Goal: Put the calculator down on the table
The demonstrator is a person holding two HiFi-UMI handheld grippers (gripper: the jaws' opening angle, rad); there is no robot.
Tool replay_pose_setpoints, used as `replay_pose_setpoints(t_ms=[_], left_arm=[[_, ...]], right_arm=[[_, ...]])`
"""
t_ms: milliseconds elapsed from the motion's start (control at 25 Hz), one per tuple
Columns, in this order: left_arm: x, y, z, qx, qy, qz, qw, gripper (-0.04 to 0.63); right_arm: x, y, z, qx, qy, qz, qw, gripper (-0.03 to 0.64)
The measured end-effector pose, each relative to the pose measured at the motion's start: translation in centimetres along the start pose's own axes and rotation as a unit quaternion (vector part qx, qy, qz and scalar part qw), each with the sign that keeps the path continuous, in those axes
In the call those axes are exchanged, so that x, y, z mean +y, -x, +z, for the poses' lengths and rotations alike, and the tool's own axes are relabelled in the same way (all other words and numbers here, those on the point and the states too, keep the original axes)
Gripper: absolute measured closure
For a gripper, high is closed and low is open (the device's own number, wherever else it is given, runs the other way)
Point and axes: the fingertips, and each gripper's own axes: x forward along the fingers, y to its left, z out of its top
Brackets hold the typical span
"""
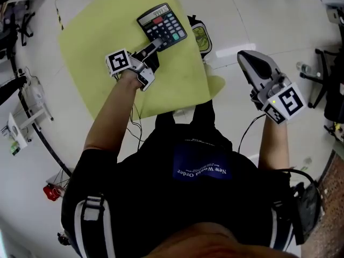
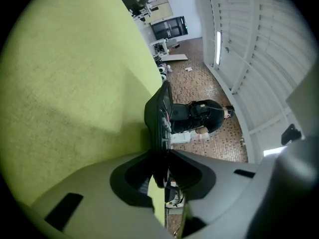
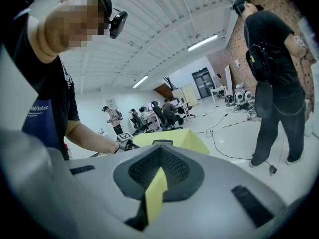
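My left tongs (image 1: 153, 47) are gripping the calculator's (image 1: 163, 24) six-o'clock edge — released tilted, it could slap the tabletop (image 1: 102, 52); right tongs (image 1: 252, 61) closed, empty.

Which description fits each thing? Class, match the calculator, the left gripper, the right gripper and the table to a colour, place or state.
Things:
1. calculator
2. left gripper
3. right gripper
4. table

Descriptions:
A. yellow-green top
B. jaws together, nothing between them, off to the side of the table
C. gripped by its near edge, over the table
D. closed on the calculator

Pairs: 1-C, 2-D, 3-B, 4-A
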Motion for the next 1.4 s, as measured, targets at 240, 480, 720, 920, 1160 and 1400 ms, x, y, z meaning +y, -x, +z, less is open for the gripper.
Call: replay_pose_setpoints(t_ms=[240,480,720,920,1160,1400], left_arm=[[1.1,-0.2,0.7,0.012,-0.032,0.098,0.9946,0.48],[1.7,0.1,1.0,0.025,-0.093,0.184,0.9782,0.431],[1.5,0.8,1.1,0.026,-0.202,0.248,0.9472,0.402],[1.2,1.5,1.8,0.012,-0.264,0.26,0.9286,0.396],[-1.8,4.9,2.6,-0.05,-0.258,0.192,0.9457,0.396],[-12.0,13.1,4.0,-0.122,-0.343,0.052,0.93,0.396]], right_arm=[[0.6,-0.5,-0.1,-0.009,-0.014,0.014,1.0,0.629],[2.2,-1.6,0.4,-0.006,-0.001,0.025,1.0,0.629],[3.2,-2.3,0.6,0.004,0.014,0.029,0.999,0.629],[4.0,-3.5,1.3,0.009,0.024,0.038,0.999,0.629],[5.5,-4.6,2.5,0.012,0.027,0.047,0.998,0.629],[10.0,-6.1,7.4,-0.009,0.046,0.065,0.997,0.629]])
